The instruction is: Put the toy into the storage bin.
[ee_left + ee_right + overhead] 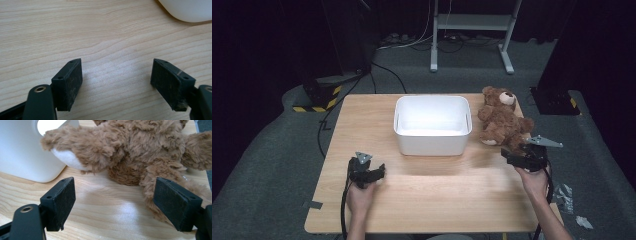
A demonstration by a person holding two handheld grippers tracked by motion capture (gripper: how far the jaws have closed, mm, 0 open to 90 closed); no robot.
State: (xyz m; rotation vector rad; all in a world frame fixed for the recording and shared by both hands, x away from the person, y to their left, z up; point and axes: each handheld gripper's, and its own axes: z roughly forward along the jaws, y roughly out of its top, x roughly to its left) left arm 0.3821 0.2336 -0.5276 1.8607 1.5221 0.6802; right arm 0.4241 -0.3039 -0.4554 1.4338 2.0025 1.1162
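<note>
A brown teddy bear (502, 119) lies on the wooden table (432, 200), just right of a white plastic bin (432, 125). My right gripper (512, 156) hovers close in front of the bear's legs, open, its jaws wide apart with bare wood between them. In the right gripper view (113, 206) the bear (140, 147) looms large, one leg brushing past the right pad (172, 203); the bin's corner (22, 152) stands at the left. My left gripper (379, 172) rests low at the front left, open over bare wood (116, 83).
The bin's rounded corner (190, 10) shows at the top right of the left gripper view. Beyond the table's far edge are a grey floor, cables and a white metal stand (472, 30). Scraps of wrapping (567, 197) lie on the floor at the right.
</note>
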